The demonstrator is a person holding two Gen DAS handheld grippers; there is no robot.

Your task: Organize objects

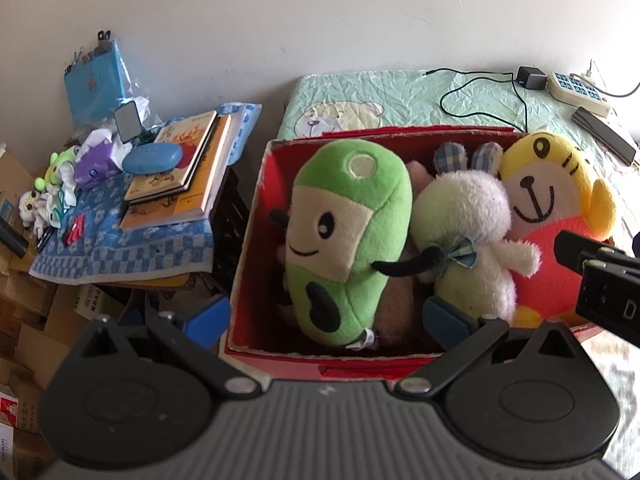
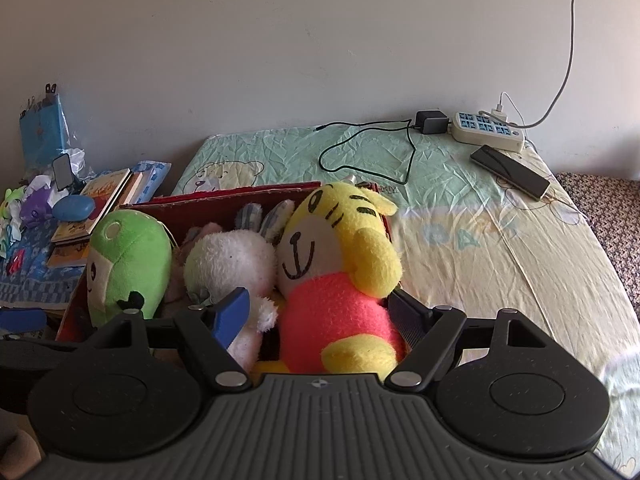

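Three plush toys sit in the red box (image 1: 256,216) at the frame centre: green plush (image 1: 348,240), white bunny (image 1: 472,236), yellow tiger (image 2: 340,280). Left gripper (image 1: 326,320) is spread wide and empty; right gripper (image 2: 320,312) fingers stand spread around the tiger, so this looks like placing or settling it. Next, I think, withdraw without dragging it out.

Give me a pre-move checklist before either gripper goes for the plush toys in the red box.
1. Left gripper open: ok, fingers spread on either side of the green plush.
2. Right gripper open: ok, fingers flank the yellow tiger plush.
3. Nothing held by either gripper: ok.
4. Red box seated on the bed: ok, though its underside is hidden.
5. Toys free to lift: not ok, the white bunny plush is wedged between the other two.
6. Clearance between grippers: cannot tell; the right gripper's finger shows at the left wrist view's right edge.
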